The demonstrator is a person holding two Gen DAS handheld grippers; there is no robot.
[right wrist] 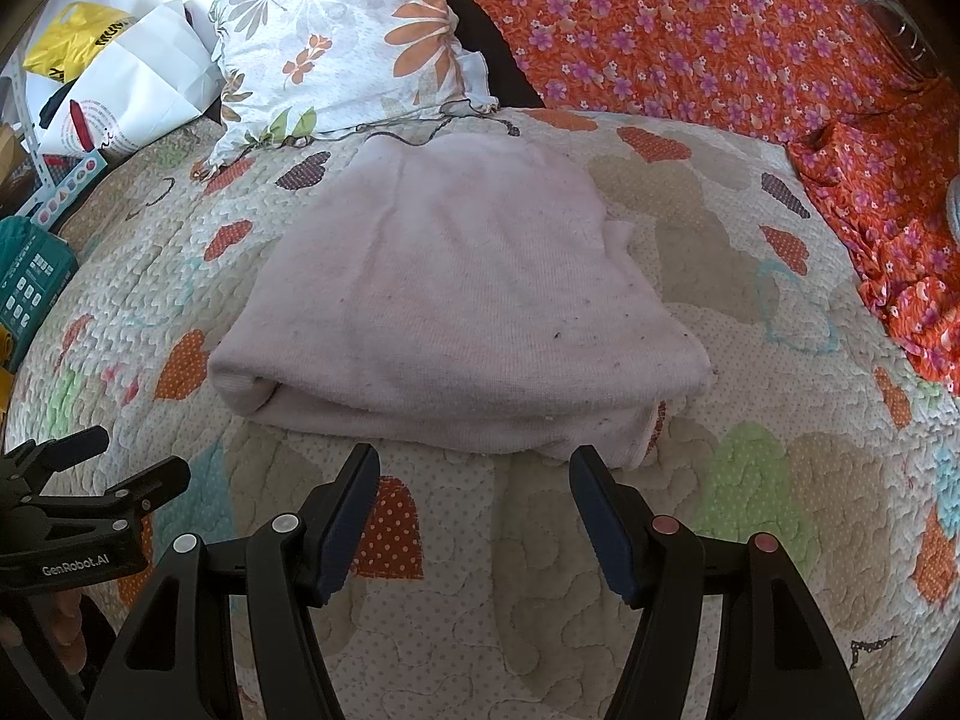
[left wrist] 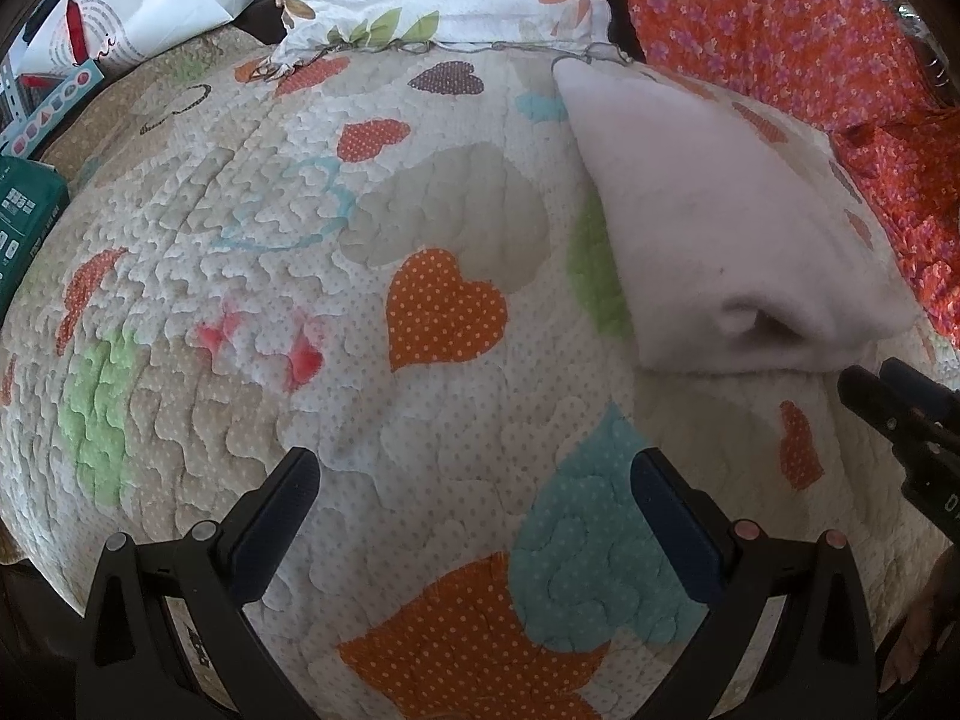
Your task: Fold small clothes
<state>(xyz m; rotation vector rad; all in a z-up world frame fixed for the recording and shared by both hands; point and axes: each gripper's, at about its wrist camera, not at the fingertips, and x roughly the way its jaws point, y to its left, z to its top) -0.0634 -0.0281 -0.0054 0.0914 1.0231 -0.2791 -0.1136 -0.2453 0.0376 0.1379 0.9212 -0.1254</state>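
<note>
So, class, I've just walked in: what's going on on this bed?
A person holds a gripper in each hand over a heart-patterned quilt. A pale pink garment lies on it already folded into a neat bundle, with nothing gripping it. The right gripper hovers just short of the garment's near edge, jaws open and empty. The left gripper is off to the side over bare quilt, also open and empty. A floral pillow and an orange flowered cloth lie behind.

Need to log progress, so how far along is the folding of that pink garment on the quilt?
Done: the pink garment lies folded in layers on the quilt. In hand: nothing; both claws, left and right, are open and empty. Left: no other unfolded clothes are visible.
</note>
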